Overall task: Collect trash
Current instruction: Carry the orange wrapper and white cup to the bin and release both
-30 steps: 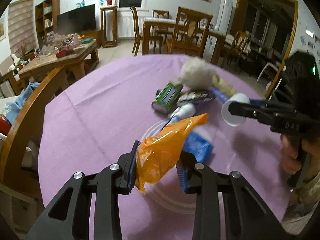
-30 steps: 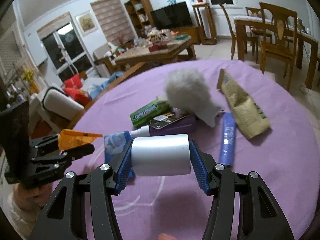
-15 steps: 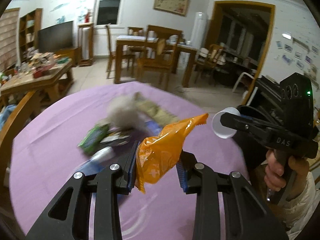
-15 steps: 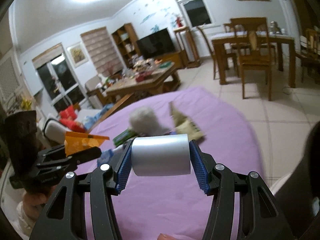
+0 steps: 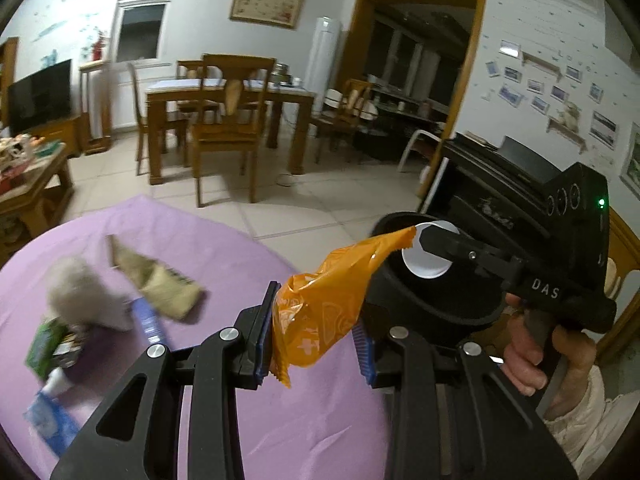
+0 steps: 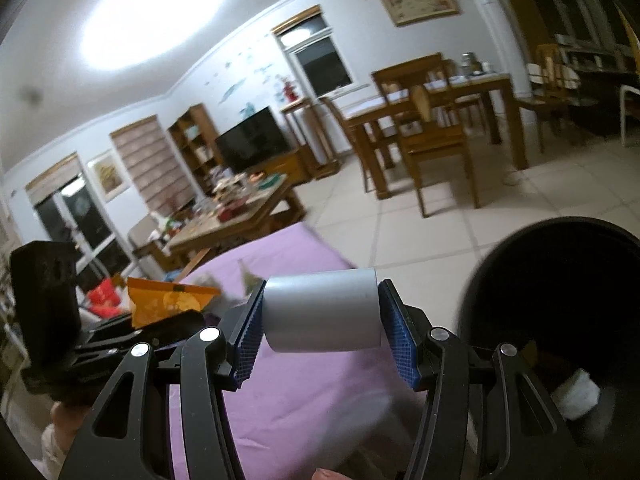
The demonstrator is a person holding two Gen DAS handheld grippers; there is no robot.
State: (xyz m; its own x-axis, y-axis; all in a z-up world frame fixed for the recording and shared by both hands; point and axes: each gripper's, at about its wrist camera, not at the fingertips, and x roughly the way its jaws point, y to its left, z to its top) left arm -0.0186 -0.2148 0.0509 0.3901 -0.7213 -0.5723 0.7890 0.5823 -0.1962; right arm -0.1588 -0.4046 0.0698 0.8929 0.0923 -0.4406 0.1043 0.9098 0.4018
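Both swung off table toward black bin (image 6: 560, 300), orange wrapper (image 5: 320, 312) clamped in left hand-held gripper (image 5: 314, 336)

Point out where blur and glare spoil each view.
Left wrist view: the litter on the purple table is motion-smeared, while the orange wrapper stays sharp. Right wrist view: the ceiling light blows out white, the room is smeared, and the white cup is crisp.
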